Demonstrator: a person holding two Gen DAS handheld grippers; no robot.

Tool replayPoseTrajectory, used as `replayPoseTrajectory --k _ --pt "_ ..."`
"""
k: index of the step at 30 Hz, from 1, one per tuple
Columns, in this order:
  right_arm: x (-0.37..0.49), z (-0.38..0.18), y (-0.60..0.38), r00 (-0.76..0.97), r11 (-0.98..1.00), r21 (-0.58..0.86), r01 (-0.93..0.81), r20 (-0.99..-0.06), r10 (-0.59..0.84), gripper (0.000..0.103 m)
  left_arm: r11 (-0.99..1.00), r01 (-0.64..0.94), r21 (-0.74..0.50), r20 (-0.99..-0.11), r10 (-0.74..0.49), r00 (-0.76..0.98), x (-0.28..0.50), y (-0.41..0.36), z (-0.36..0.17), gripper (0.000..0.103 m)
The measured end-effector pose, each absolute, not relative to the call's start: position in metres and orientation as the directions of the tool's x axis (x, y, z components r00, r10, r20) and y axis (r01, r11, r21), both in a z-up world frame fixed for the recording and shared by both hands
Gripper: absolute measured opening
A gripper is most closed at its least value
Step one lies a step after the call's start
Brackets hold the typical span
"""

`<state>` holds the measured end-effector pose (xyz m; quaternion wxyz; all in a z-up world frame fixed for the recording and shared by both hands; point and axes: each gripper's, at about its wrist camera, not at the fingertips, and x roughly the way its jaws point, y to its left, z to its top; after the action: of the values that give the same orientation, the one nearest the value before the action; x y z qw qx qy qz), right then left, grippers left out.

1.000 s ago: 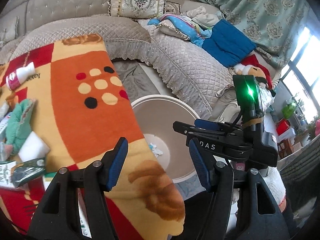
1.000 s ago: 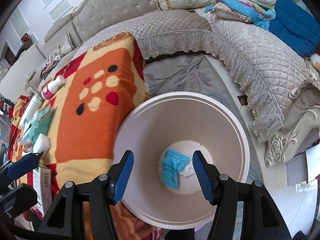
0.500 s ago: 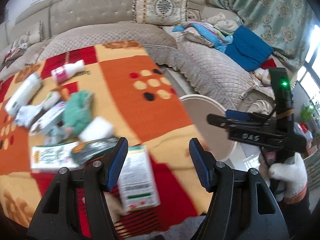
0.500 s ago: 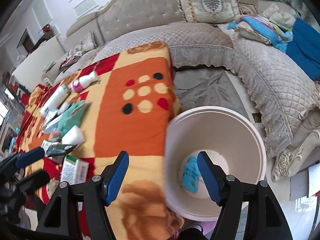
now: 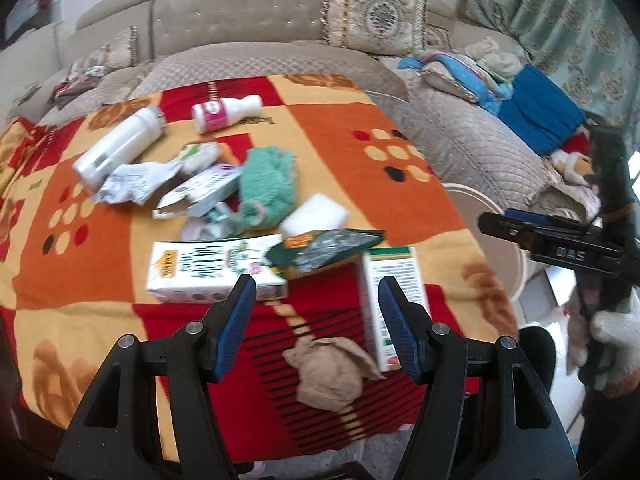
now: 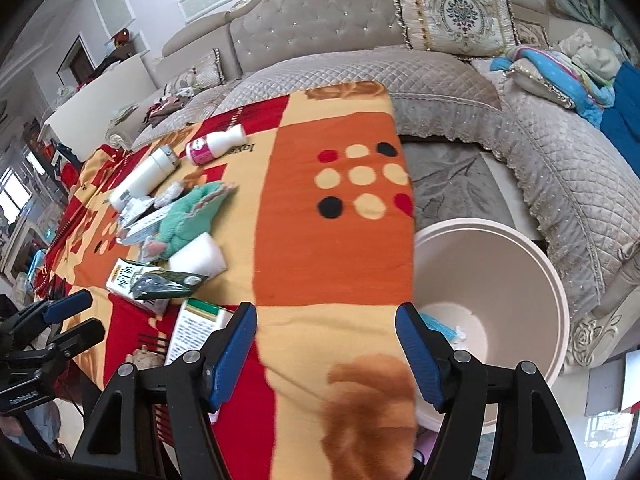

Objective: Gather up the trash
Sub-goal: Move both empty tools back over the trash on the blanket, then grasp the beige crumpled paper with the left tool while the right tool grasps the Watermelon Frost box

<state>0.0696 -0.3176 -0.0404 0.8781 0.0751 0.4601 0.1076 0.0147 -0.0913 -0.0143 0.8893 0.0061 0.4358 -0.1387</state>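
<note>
Between pickups, both tongs empty and swinging back to the trash pile

Left tongs [image 5: 316, 312] parted about halfway, nothing between the pads, hanging over the table's orange-red-yellow patterned blanket [image 5: 348, 160]. Crumpled brown paper ball [image 5: 330, 376] right below at 6 o'clock, tall white-and-green carton [image 5: 390, 304] touching the 3 o'clock pad's line, flat white milk carton [image 5: 218, 270] at 10 o'clock. Right tongs [image 6: 326, 352] parted too, also empty. Round white plastic bin [image 6: 520, 264] at 3 o'clock off the blanket edge, blue wrapper [image 6: 436, 326] already in it. Next up, probably: drop onto the paper ball and squeeze. Versus a second ago: left view then mostly bin and blanket edge, now swung over the litter; right tongs then narrower, directly over the bin.
</note>
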Motion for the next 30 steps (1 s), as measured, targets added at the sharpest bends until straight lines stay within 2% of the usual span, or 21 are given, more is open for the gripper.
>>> replayPoseTrajectory --k 4,30 --pt "0.066 -0.04 -0.305 0.551 0.961 0.241 -0.132 -0.788 0.274 0.071 0.973 0.215 -0.084 -0.769 -0.201 0.606 0.014 -0.085 -0.021 0.062" --pt "0.03 -0.047 -0.258 0.554 0.956 0.267 -0.119 -0.781 0.287 0.074 0.97 0.196 -0.143 -0.742 -0.236 0.628 -0.013 -0.057 -0.028 0.062"
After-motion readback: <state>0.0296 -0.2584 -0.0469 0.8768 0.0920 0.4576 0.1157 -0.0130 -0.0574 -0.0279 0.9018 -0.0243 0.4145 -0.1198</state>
